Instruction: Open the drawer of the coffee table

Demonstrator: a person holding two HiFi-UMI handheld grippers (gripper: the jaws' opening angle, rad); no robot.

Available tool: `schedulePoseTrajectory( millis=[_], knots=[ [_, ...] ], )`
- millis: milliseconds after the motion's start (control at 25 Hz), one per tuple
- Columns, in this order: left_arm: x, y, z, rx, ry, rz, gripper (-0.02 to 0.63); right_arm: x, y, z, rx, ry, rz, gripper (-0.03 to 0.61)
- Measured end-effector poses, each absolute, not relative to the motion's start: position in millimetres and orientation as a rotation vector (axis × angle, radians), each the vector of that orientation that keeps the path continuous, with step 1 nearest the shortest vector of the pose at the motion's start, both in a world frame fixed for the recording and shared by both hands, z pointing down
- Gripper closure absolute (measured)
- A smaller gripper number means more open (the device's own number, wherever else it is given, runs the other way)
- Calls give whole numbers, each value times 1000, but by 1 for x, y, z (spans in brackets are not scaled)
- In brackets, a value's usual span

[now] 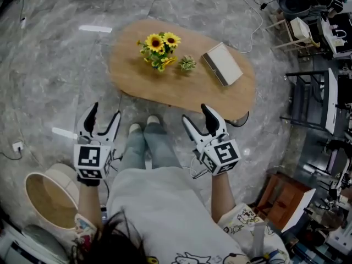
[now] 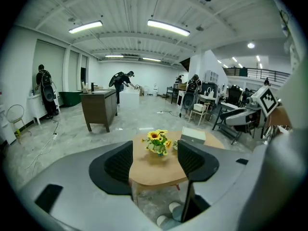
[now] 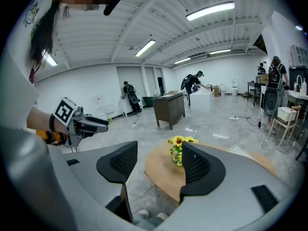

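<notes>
Head view, surface: grey marbled floor (image 1: 49,76); wooden coffee table (image 1: 181,89) at upper centre, carrying sunflowers (image 1: 159,47) and a white box (image 1: 221,64); its drawer doesn't show from above.
Head view, me: left gripper (image 1: 103,115) and right gripper (image 1: 194,114) hover just below the table's near edge, my shoes (image 1: 144,126) between them.
Head view, surroundings: round basket (image 1: 66,175) at lower left, racks (image 1: 324,103) at right.
Left gripper view: my jaws are spread and empty, framing the table; dark cabinet (image 2: 98,110) at mid-left.
Right gripper view: my jaws are spread and empty; table at lower centre, a large hall behind.
</notes>
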State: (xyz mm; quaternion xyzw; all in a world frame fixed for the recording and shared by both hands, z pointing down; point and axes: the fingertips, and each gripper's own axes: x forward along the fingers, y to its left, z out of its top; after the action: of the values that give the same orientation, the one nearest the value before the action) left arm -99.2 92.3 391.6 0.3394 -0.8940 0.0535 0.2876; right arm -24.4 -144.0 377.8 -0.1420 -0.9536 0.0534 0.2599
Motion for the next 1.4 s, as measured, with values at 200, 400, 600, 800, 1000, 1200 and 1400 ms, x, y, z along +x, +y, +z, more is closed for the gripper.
schedulePoseTrajectory(
  millis=[200, 400, 600, 800, 1000, 1200, 1400],
  knots=[
    [-103, 95, 431, 930, -2309, 178, 347, -34, -129, 395, -440, -2549, 145, 327],
    [-107, 95, 485, 932, -2211, 215, 347, -47, -117, 417, -498, -2506, 153, 327],
    [-108, 100, 547, 907, -2126, 215, 347, -61, -109, 449, -531, -2473, 169, 327],
    [-104, 103, 608, 908, -2053, 255, 347, -70, -104, 482, -543, -2441, 192, 327],
    [-107, 103, 670, 913, -1982, 295, 347, -83, -95, 520, -565, -2402, 217, 327],
    [-110, 108, 723, 907, -1902, 326, 348, -94, -84, 544, -606, -2368, 213, 327],
    [-120, 109, 771, 956, -1834, 415, 348, -94, -74, 565, -628, -2326, 222, 327]
  ],
)
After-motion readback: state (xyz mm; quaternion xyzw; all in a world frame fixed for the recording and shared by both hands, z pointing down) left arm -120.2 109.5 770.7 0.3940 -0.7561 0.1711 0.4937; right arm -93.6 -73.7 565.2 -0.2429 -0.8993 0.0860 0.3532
